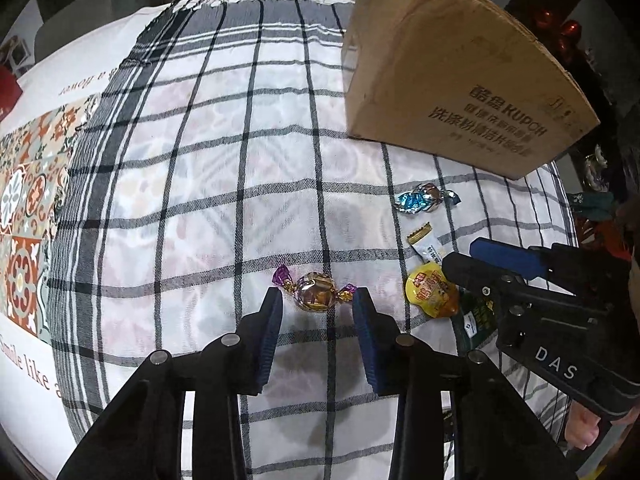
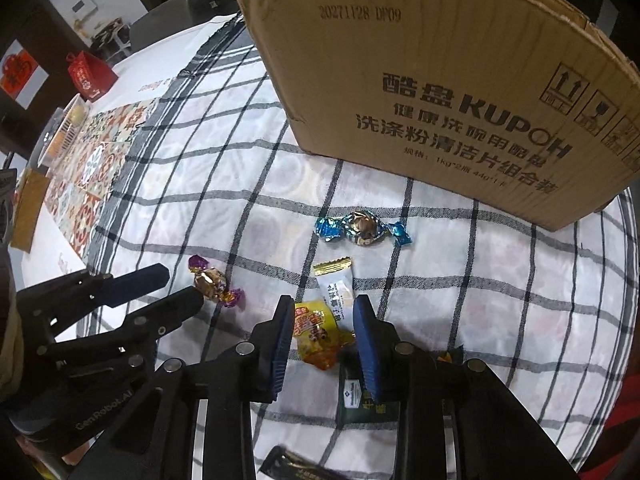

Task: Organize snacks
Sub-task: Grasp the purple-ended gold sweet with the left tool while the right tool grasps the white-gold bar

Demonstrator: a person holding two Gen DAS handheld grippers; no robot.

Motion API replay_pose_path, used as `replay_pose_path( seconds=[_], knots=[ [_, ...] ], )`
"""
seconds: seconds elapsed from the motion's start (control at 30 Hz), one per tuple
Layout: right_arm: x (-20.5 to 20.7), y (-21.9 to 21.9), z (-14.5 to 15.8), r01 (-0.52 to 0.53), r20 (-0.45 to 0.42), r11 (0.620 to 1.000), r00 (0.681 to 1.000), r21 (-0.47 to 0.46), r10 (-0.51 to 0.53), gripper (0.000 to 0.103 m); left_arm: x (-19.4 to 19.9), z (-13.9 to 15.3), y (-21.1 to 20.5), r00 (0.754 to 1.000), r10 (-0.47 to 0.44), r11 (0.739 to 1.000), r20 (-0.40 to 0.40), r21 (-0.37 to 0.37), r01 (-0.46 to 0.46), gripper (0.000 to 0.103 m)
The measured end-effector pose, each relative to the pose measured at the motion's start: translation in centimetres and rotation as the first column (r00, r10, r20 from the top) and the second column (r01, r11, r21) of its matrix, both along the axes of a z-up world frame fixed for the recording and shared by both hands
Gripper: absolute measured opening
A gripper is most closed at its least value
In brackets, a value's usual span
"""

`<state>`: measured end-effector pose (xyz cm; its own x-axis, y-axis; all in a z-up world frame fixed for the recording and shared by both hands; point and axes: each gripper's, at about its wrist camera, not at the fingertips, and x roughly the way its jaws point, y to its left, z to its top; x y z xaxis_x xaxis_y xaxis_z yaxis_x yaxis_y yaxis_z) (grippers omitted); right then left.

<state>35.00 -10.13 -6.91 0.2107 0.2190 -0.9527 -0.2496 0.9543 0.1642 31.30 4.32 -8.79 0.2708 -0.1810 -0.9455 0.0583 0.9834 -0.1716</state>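
Snacks are seen scattered on a black-and-white checked cloth (image 1: pixel 224 184) in front of a cardboard box (image 1: pixel 452 80). A gold candy with purple twist ends (image 1: pixel 314 291) is framed between the blue pads of the left gripper (image 1: pixel 317 300); the pads stand either side of the wrapper ends, close to them, and contact cannot be confirmed, so the jaws are read as narrowly open, nothing gripped. A yellow snack packet (image 2: pixel 316 332) is framed between the pads of the right gripper (image 2: pixel 322 320); the left pad is seen at the packet's edge, a gap is left toward the right pad, so no clamp is seen, jaws partly open. A white sachet with a gold crimped end (image 2: pixel 336 284) lies just beyond the yellow packet, touching or overlapping it. A dark green packet (image 2: pixel 360 400) lies under the right gripper's right finger, partly hidden. A blue-ended foil candy (image 2: pixel 362 226) lies farther out, near the base of the box but apart from it. A dark wrapper corner (image 2: pixel 288 464) is cut off at the bottom edge of the right wrist view; kind cannot be told. The box is printed with KUPOH and Chinese text and stands on the cloth. Beyond the cloth a patterned tile-print runner (image 2: pixel 96 172) is seen, and a red gift box (image 2: pixel 90 74) on the white table cover farther back. Part of a hand (image 1: pixel 582 426) is visible behind the right gripper in the left wrist view.
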Motion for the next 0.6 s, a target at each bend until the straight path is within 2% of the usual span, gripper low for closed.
replay_pose_path(
  seconds=[0.6],
  knots=[
    [1.3, 0.4, -2.4, 0.004, -0.035, 1.0, 0.999, -0.013, -0.004, 0.028, 1.1, -1.6, -0.8, 0.999, 0.029, 1.0, -0.025, -0.01, -0.03, 0.031]
  ],
)
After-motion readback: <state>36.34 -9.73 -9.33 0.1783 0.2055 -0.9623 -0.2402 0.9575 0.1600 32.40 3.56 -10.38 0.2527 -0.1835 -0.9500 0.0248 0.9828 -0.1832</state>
